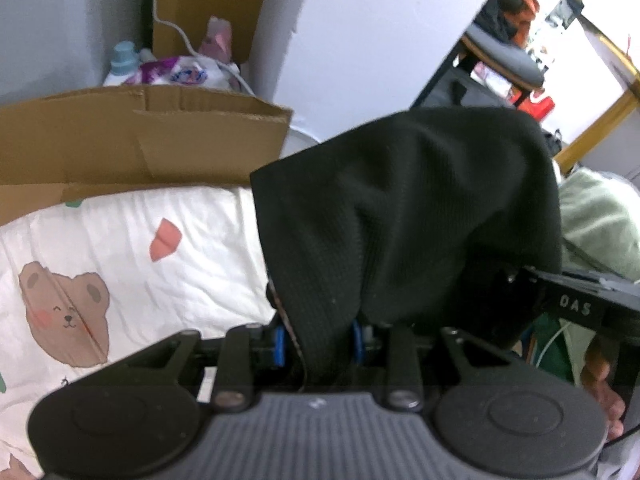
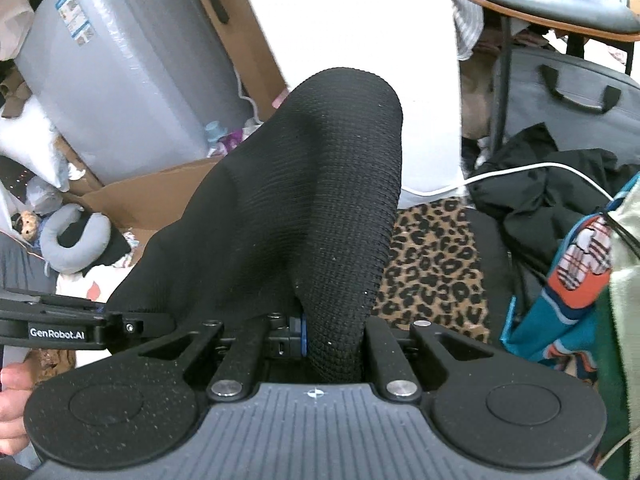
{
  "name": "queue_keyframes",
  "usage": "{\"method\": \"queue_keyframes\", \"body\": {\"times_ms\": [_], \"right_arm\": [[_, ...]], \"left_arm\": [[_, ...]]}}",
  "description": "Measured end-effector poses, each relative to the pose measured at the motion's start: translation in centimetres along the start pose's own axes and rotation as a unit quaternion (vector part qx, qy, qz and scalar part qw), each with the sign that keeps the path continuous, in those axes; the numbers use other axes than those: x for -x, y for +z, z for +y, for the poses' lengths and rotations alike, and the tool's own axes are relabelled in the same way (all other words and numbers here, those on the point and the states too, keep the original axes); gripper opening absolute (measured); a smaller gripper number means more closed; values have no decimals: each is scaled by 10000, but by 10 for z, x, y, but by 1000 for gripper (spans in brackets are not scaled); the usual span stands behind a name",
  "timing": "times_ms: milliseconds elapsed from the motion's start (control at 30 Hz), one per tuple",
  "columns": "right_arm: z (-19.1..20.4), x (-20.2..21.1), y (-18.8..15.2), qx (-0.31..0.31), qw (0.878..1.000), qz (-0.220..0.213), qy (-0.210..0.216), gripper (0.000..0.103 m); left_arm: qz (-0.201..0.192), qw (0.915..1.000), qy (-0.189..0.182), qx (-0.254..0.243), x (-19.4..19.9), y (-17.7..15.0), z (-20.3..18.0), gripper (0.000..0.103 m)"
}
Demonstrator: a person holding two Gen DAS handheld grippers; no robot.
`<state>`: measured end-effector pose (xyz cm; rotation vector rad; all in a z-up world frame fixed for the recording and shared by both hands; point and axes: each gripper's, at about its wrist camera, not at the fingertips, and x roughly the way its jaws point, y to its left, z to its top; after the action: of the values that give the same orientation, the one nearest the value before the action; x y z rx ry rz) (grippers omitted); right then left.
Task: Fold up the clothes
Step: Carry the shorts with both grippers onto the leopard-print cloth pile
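Both grippers are clamped on the same black knit garment (image 1: 408,216): left gripper (image 1: 320,344) and right gripper (image 2: 332,340) each have it bunched between the fingers, draping up ahead of them.

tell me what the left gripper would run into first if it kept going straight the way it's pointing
The black garment it is already clamping drapes right across the left gripper, hiding what lies directly ahead. Past it, probably the white wall; the cardboard box sits off to the left. Depth is unclear.
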<state>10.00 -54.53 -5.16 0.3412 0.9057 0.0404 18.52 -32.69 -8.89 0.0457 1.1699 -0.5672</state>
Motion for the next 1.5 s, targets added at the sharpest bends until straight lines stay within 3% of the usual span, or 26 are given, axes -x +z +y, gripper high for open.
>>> {"method": "queue_keyframes", "body": {"times_ms": [300, 467, 733, 967, 1500], "right_arm": [[-45, 0, -7, -182, 9990, -45, -413, 7], [-74, -3, -8, -232, 9976, -81, -647, 7], [-109, -46, -9, -436, 9945, 205, -925, 7], [-121, -89, -13, -365, 9936, 361, -1008, 7], [-148, -160, 6, -325, 9923, 443, -1110, 8]], "left_arm": [[123, 9996, -62, -245, -46, 3, -38, 32], [125, 9992, -308, -213, -70, 4, -51, 32], [351, 9978, -544, 122, -123, 1, -43, 32], [496, 9970, -512, 306, -162, 1, -34, 32], [466, 9981, -402, 43, -215, 36, -22, 32]]}}
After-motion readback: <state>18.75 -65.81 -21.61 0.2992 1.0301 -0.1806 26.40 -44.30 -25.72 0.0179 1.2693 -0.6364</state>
